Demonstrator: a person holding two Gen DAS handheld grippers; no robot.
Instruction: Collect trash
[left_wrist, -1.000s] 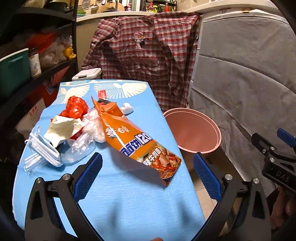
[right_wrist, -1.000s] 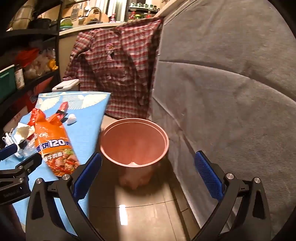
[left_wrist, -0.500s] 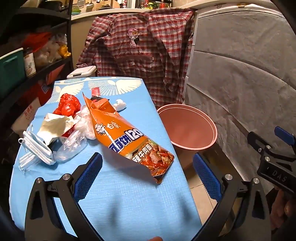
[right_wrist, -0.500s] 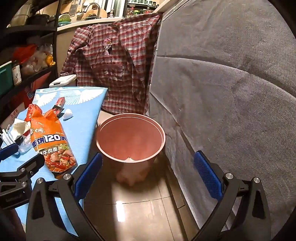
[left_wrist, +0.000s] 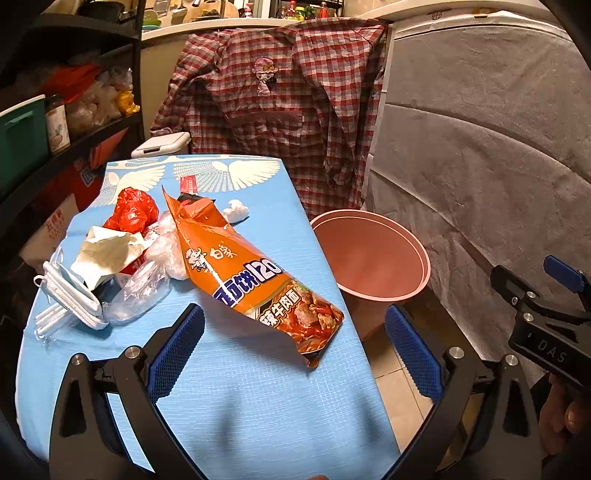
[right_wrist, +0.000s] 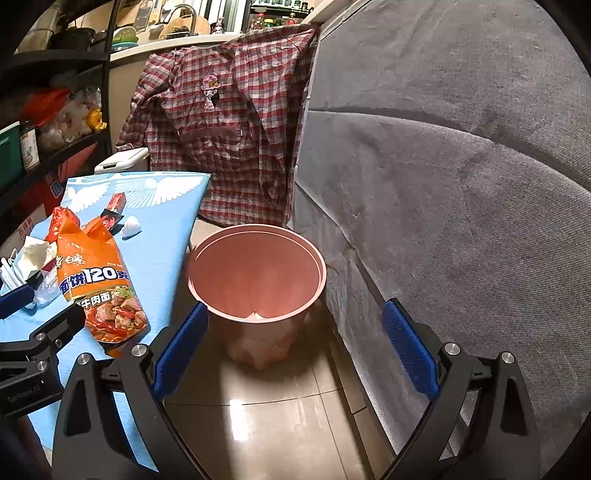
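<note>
On the blue table (left_wrist: 236, 398), an orange noodle packet (left_wrist: 251, 273) lies beside crumpled trash near the pink bin (right_wrist: 258, 273) on the floor, while left gripper (left_wrist: 295, 343) and right gripper (right_wrist: 295, 336) gape wide, holding nothing.

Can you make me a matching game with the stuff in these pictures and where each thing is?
Things:
1. orange noodle packet
2. pink round plastic bin
3. red checked shirt
4. crumpled red plastic bag

Places:
A. hanging behind the far end of the blue table
B. on the floor beside the blue table
C. at the far end of the trash pile
D. lying near the table edge, closest to the bin

Pairs: 1-D, 2-B, 3-A, 4-C
</note>
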